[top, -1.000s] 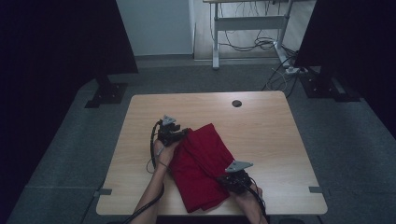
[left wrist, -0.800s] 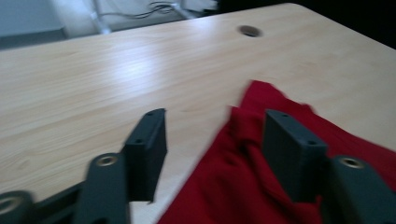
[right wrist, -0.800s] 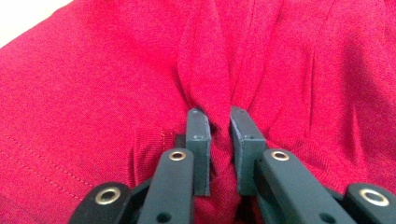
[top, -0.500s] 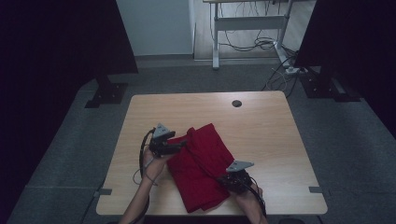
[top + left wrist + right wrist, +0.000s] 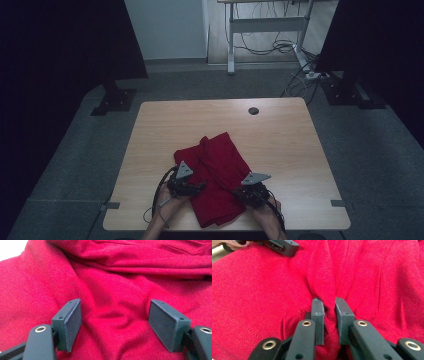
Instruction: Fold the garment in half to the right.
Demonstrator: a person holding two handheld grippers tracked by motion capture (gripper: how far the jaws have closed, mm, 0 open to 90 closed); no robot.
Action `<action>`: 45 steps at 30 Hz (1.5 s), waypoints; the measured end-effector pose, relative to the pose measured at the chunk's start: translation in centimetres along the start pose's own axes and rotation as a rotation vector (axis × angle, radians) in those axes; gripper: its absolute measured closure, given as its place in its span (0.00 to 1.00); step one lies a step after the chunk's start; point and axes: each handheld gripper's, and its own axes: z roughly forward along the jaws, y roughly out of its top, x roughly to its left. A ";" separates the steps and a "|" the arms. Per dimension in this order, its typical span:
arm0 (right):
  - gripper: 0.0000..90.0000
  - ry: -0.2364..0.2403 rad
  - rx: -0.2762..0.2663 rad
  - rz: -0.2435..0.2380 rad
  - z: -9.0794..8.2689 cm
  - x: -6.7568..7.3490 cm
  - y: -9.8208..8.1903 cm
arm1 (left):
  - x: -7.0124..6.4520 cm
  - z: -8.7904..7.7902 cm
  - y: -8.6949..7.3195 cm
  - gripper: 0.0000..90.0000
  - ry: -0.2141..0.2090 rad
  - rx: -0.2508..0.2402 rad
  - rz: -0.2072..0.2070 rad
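Observation:
A crumpled red cloth point(image 5: 220, 167) lies on the near half of the wooden table point(image 5: 200, 120). My left gripper point(image 5: 200, 187) rests at the cloth's near left edge, and its jaws have just been opening. In the left gripper view, the left gripper point(image 5: 115, 303) stands open with the red cloth point(image 5: 112, 272) lying loose between the pads, not pinched. My right gripper point(image 5: 236, 193) is at the cloth's near right edge. The right gripper view shows the right gripper point(image 5: 328, 301) shut on a bunched fold of the red cloth point(image 5: 262, 290), with the left gripper point(image 5: 283, 245) farther off.
A dark round hole point(image 5: 253, 110) sits near the table's far edge. Bare wood lies left, right and beyond the cloth. On the grey floor stand black stand bases point(image 5: 116, 98) and a desk frame point(image 5: 231, 45) with cables point(image 5: 280, 47).
My left hand has come back from the cloth's far left corner to its near left edge, and its jaws have spread apart. The right gripper has stayed put on its fold.

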 end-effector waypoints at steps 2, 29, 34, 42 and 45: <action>0.85 0.012 0.002 0.008 -0.2 -0.1 0.1 | -0.1 0.0 0.0 0.30 0.005 0.000 0.002; 0.06 -0.195 0.040 -0.138 3.9 0.7 3.3 | -0.5 0.0 -0.1 0.23 0.026 0.011 -0.023; 0.09 -0.264 0.038 -0.125 2.8 -0.7 3.1 | -0.5 0.0 -0.1 0.23 0.028 0.011 -0.024; 0.11 -0.309 -0.004 0.067 -2.1 -5.3 1.3 | -0.5 0.0 -0.1 0.22 0.032 0.009 -0.031; 0.11 -0.325 -0.003 0.055 -2.4 -5.2 1.5 | -0.5 -0.1 -0.1 0.22 0.034 0.008 -0.031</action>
